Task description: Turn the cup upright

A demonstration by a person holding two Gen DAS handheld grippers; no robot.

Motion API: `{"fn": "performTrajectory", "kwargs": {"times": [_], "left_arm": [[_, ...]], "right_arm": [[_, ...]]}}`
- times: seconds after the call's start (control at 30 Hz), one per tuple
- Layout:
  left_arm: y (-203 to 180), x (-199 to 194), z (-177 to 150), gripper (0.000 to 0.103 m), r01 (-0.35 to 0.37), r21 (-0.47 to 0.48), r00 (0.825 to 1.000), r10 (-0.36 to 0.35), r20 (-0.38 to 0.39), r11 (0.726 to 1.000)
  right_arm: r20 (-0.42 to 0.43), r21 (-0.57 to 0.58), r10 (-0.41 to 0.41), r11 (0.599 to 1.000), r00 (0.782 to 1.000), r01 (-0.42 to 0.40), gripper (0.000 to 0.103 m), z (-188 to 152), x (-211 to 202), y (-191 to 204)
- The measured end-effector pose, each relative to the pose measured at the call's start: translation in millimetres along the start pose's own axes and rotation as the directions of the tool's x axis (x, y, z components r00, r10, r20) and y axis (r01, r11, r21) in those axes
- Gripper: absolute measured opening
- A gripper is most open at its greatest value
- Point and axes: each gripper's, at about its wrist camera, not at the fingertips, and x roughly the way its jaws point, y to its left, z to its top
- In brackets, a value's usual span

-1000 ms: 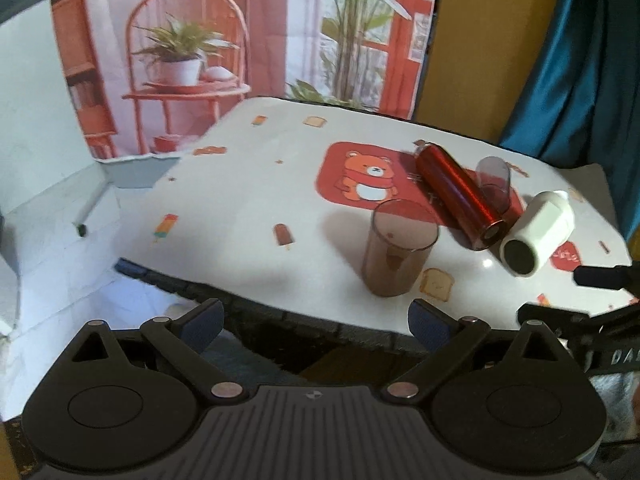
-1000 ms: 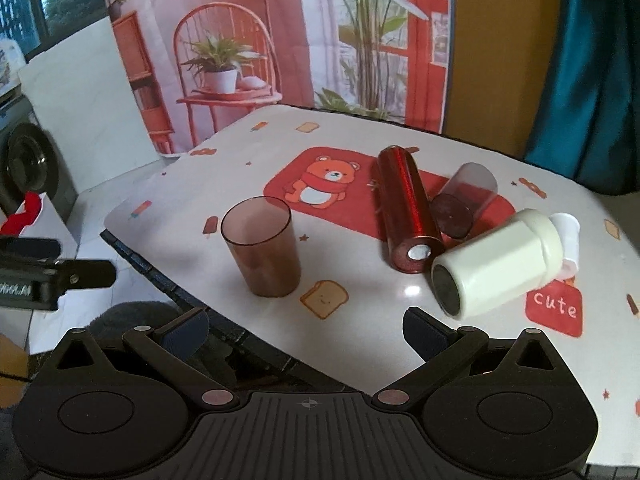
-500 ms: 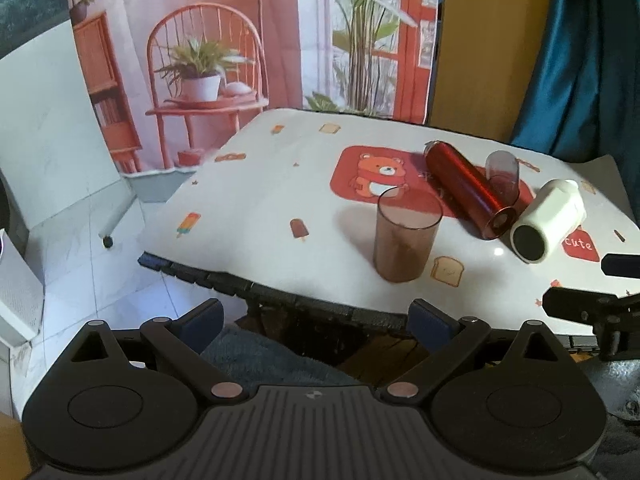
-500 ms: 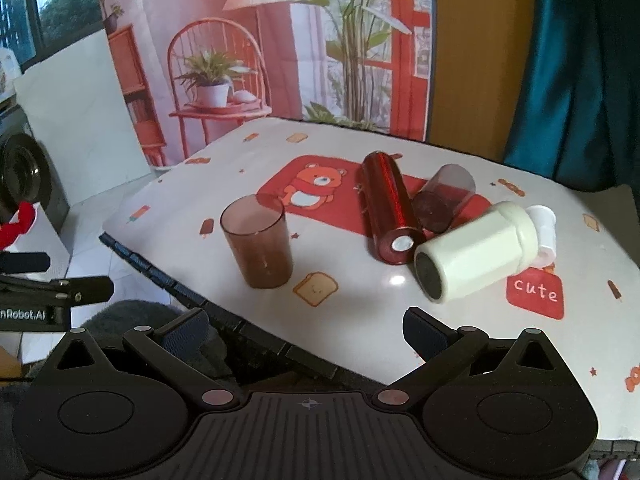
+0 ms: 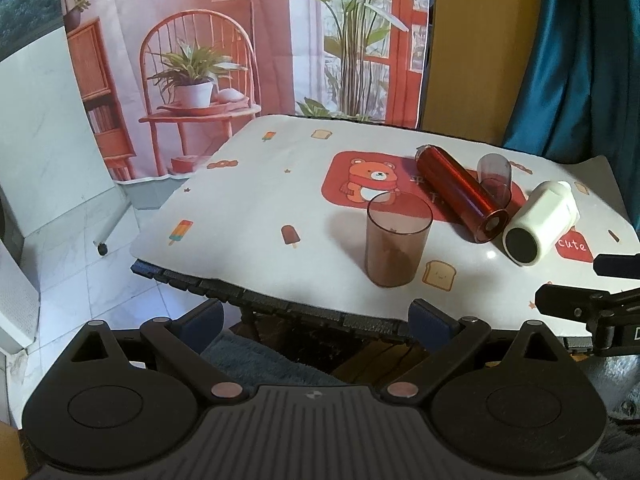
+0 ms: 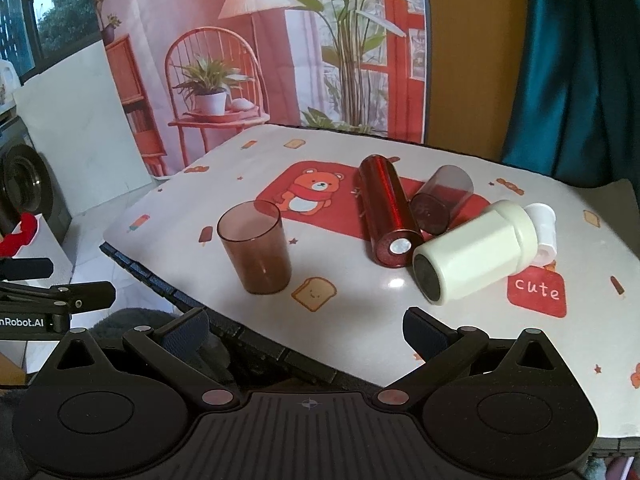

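A brown see-through cup (image 5: 396, 240) (image 6: 256, 249) stands upright near the table's front edge. A red metallic tumbler (image 5: 460, 194) (image 6: 390, 210), a small clear cup (image 5: 495, 178) (image 6: 440, 198) and a white bottle (image 5: 538, 222) (image 6: 480, 252) lie on their sides to its right. My left gripper (image 5: 316, 322) is open and empty, off the front edge, short of the brown cup. My right gripper (image 6: 306, 330) is open and empty at the table's front edge, below the cups.
The table (image 5: 260, 184) has a white cloth with a red bear patch. Its dark front edge (image 6: 240, 332) lies just ahead of both grippers. A printed backdrop and a teal curtain (image 6: 580, 60) stand behind. Tiled floor lies to the left.
Both grippers have drawn back from the table and risen; the cups look smaller and farther. Nothing on the table has moved.
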Motion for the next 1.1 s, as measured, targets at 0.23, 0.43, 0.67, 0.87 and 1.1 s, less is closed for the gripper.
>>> {"fn": "performTrajectory", "kwargs": {"times": [0.23,0.43,0.67,0.87,1.1], "left_arm": [[1.3,0.9,0.1,0.100,0.007,-0.001,1.000,-0.007,0.006,1.000],[2.4,-0.5,0.9,0.100,0.014,-0.008,1.000,-0.014,0.021,1.000],[2.9,1.7,0.5,0.100,0.020,-0.015,1.000,-0.019,0.019,1.000],[3.2,2.4,0.7,0.100,0.020,-0.010,1.000,-0.020,0.014,1.000],[2.9,1.8,0.4,0.100,0.017,-0.007,1.000,-0.017,0.018,1.000]], "right_arm": [[0.008,0.022,-0.011,1.000,1.000,0.010,0.103,-1.7,2.4,-2.2],[0.021,0.013,-0.038,0.999,0.999,0.038,0.103,-1.5,1.8,-2.1],[0.029,0.020,-0.054,0.998,0.998,0.053,0.103,-2.1,2.5,-4.5],[0.020,0.022,-0.054,0.998,0.998,0.053,0.103,-2.7,4.6,-5.0],[0.027,0.020,-0.058,0.998,0.998,0.057,0.103,-2.7,2.9,-4.9]]}}
